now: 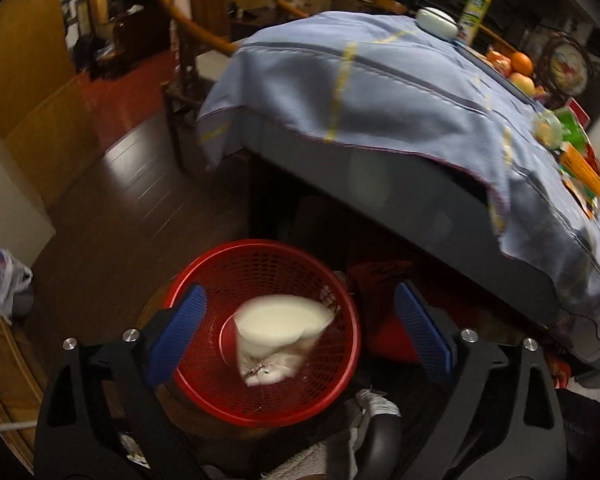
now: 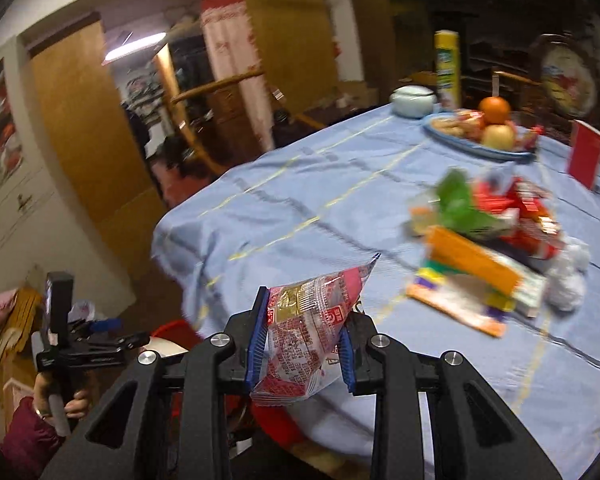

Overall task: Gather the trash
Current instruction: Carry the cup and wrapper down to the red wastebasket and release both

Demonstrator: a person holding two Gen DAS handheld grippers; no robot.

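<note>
A red mesh basket (image 1: 268,360) stands on the floor beside the table, straight below my left gripper (image 1: 300,292). The left jaws are open and nothing is between the pads. A blurred white cup (image 1: 280,328) shows inside the basket, on top of crumpled paper. My right gripper (image 2: 304,320) is shut on a red-and-white snack wrapper (image 2: 304,344), held over the table's near edge. More wrappers and boxes lie in a pile (image 2: 488,248) on the blue tablecloth (image 2: 300,200). The right wrist view also shows the left gripper (image 2: 116,330) in a hand, over the basket's rim (image 2: 172,330).
The table's dark edge (image 1: 380,184) overhangs the basket. A fruit plate (image 2: 480,136), white lidded jar (image 2: 414,100), yellow can (image 2: 446,68) and red box (image 2: 586,152) stand at the far side. A plastic bag (image 1: 4,280) lies on the dark wood floor.
</note>
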